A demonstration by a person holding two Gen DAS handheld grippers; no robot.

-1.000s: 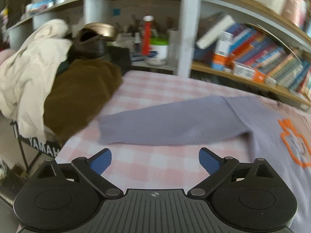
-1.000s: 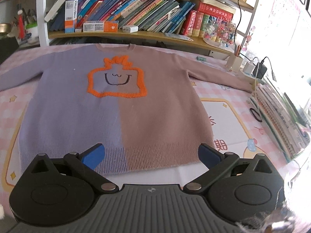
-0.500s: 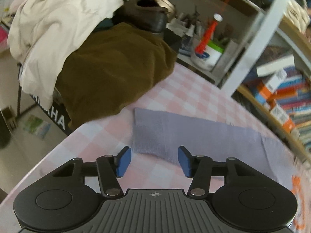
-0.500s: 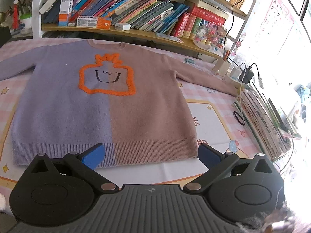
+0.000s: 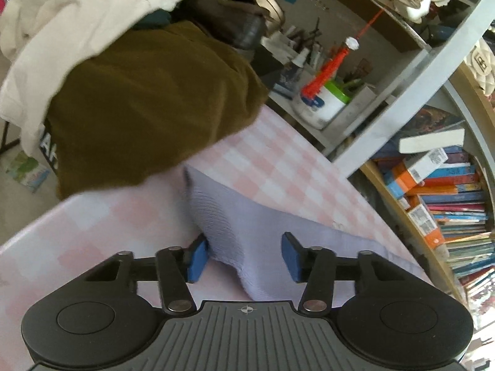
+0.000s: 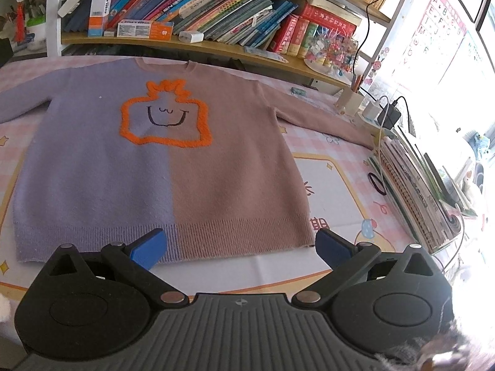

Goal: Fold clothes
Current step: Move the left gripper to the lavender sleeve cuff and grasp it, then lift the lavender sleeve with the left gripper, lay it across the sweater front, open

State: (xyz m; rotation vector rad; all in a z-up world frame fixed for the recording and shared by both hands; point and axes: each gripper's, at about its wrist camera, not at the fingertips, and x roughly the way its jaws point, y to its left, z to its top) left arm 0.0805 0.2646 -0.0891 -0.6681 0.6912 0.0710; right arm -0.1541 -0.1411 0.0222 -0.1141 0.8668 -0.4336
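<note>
Lilac-and-tan knit sweater (image 6: 161, 167) with an orange outlined face lies flat on the pink checked tablecloth (image 5: 278, 167), sleeves outspread. Left gripper (image 5: 244, 256): jaws closing around the ribbed lilac sleeve cuff (image 5: 222, 232); the cuff lies between the blue pads, only one touching. Right gripper (image 6: 239, 249): jaws wide apart, empty, above the hem

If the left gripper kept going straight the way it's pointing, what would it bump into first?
Probably the purple sleeve cuff. It already lies between the closing fingers of the left gripper, so the cuff and the checked tablecloth under it come first.
</note>
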